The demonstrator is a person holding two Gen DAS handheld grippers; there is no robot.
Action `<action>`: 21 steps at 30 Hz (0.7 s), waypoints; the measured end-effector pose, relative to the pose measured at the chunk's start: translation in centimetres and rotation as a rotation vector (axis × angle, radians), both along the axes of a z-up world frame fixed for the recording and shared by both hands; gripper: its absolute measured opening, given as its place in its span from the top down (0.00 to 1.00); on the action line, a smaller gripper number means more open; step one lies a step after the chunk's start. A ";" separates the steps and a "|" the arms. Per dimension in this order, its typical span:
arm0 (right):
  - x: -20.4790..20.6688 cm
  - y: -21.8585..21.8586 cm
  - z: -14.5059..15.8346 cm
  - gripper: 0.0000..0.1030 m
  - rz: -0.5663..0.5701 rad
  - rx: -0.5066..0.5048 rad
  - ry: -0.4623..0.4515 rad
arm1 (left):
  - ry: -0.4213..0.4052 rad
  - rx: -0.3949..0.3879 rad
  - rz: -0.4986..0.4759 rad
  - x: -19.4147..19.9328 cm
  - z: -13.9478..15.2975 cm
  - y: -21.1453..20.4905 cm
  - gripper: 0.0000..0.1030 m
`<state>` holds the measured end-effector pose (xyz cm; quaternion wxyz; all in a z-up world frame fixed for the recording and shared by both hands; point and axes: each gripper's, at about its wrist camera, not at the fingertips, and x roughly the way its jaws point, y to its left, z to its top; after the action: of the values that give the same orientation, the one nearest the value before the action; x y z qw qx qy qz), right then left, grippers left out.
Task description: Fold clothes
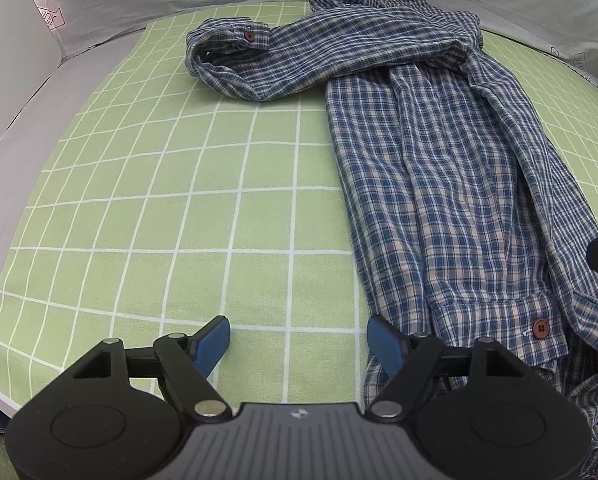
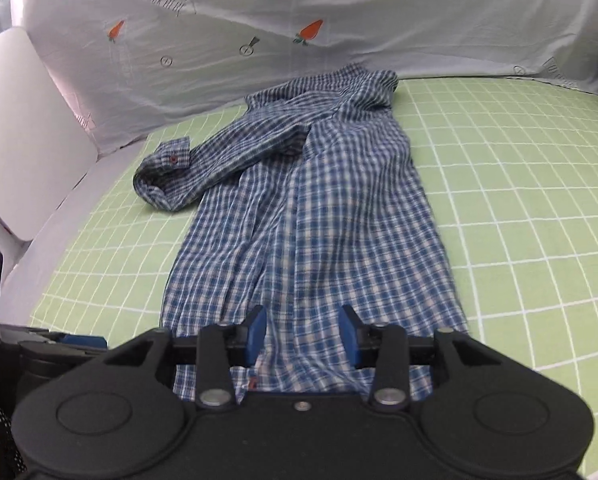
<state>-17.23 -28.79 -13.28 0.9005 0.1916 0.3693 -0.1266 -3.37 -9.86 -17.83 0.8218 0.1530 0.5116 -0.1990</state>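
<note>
A blue plaid shirt (image 2: 299, 208) lies lengthwise on the green grid sheet (image 1: 159, 220), its collar end at the far edge against the white printed backdrop (image 2: 219, 40) and its hem toward the near edge. 1 sleeve (image 1: 259, 60) is thrown out toward the far left corner, its cuff with a red button (image 1: 249, 35) curled over; a second buttoned cuff (image 1: 539, 328) lies across the hem near the near edge. The left gripper (image 1: 299, 340) hangs spread wide over bare sheet just left of the shirt's hem edge, nothing between its blue pads. The right gripper (image 2: 302, 334) stands partly spread above the hem, cloth showing between the pads but not visibly pinched. The likely trouble from here: the body is rumpled in long ridges, so a fold made now would trap creases; the loose sleeve could drag or bunch under the body; and a pinch at the hem may catch only 1 layer, letting the lower layer slide away.
</note>
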 end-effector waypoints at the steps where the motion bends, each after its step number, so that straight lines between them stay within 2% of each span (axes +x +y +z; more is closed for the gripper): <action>1: -0.6 -0.5 0.4 0.66 -0.031 -0.003 -0.014 | 0.001 -0.001 0.004 -0.1 0.0 0.1 0.25; 3: -0.8 -1.4 -0.8 0.72 -0.083 -0.015 0.074 | 0.003 -0.001 0.015 -0.3 0.0 0.3 0.25; 7: -0.7 -1.0 -3.2 0.72 -0.040 -0.033 0.195 | 0.006 0.003 0.051 -0.7 0.1 0.3 0.25; 9: -0.6 -0.8 -2.7 0.72 0.000 -0.054 0.183 | 0.009 0.004 0.073 -0.8 0.2 0.3 0.25; 11: -0.4 -1.1 -1.9 0.68 0.037 -0.072 0.150 | 0.018 -0.002 0.107 -0.7 0.5 0.4 0.25; 14: 0.5 -2.6 -0.7 0.64 0.050 -0.120 0.112 | 0.024 -0.038 0.189 -0.2 1.1 0.9 0.25; 21: 4.1 -8.3 0.7 0.63 0.040 -0.155 0.079 | -0.028 -0.088 0.332 2.8 2.9 1.7 0.25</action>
<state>-13.16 -37.07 -12.63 0.8998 0.1088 0.3973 -0.1440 -0.59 -8.16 -14.98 0.8563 0.0328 0.5091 -0.0805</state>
